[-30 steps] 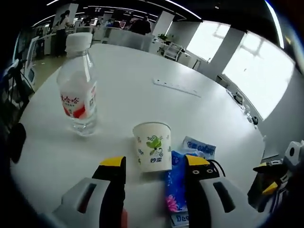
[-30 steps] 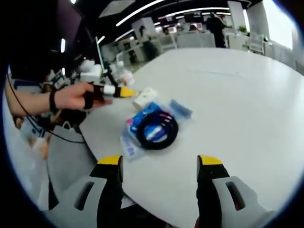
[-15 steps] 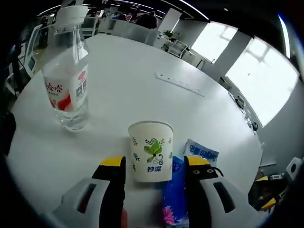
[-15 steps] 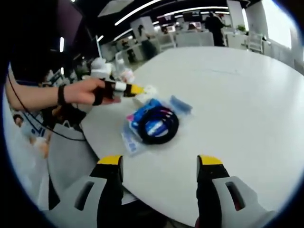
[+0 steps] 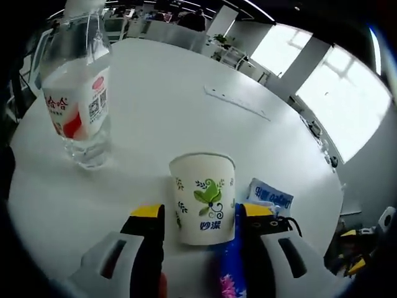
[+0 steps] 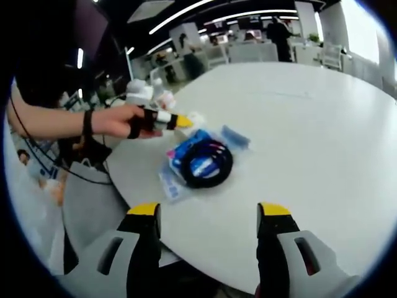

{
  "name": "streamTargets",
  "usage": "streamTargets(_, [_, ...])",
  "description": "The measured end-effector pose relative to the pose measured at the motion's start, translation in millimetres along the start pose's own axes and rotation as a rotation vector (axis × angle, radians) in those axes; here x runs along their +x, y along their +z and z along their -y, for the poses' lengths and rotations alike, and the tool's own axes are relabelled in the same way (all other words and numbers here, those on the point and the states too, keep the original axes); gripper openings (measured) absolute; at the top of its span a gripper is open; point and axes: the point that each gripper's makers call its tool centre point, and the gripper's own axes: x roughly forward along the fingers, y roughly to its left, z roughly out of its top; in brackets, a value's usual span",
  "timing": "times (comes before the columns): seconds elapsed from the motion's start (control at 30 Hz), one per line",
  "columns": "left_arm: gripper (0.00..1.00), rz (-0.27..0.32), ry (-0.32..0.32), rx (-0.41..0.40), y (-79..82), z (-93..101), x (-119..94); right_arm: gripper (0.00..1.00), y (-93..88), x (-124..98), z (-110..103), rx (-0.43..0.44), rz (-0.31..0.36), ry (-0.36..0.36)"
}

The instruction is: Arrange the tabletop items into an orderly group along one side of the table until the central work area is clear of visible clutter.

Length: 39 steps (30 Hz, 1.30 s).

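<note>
One paper cup (image 5: 203, 197) with a green leaf print stands upright on the white round table (image 5: 161, 118), right between the yellow-tipped jaws of my left gripper (image 5: 200, 214). The jaws are spread wide, one on each side of the cup's lower half, and I cannot tell whether either one touches it. Just to the right of the cup, partly behind my right-hand jaw, lies a blue tissue packet (image 5: 268, 194), with a bit of black cable (image 5: 288, 218) beside it. Farther left on the table stands a clear water bottle (image 5: 76, 102) with a red and white label, well apart from the cup. A long clear ruler (image 5: 237, 103) lies flat near the middle of the table.

In the right gripper view, my right gripper (image 6: 208, 214) hangs over the near table edge with its jaws wide apart and nothing between them. Beyond it a coiled black cable (image 6: 207, 164) lies on blue packets (image 6: 192, 162), and my left hand (image 6: 124, 120) holds the other gripper at the cup (image 6: 196, 118).
</note>
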Motion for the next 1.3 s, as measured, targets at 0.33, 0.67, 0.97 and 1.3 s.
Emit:
streamTargets(0.33, [0.36,0.032,-0.015,0.032,1.8,-0.4,-11.7,0.61,-0.5,0.8,-3.8,0.003,0.008,0.004])
streamTargets(0.67, [0.36,0.061,-0.014,0.084,-12.1,-14.1,-47.6,0.60,2.1,6.6,-5.6,0.000,0.016,0.020])
streamTargets(0.97, [0.36,0.070,-0.002,0.111,-45.3,-22.7,-88.7,0.60,11.9,20.7,-21.8,-0.038,0.012,0.081])
streamTargets(1.3, [0.36,0.083,0.000,0.131,-59.7,-28.5,-118.6,0.59,17.3,37.6,-45.5,-0.089,-0.012,0.158])
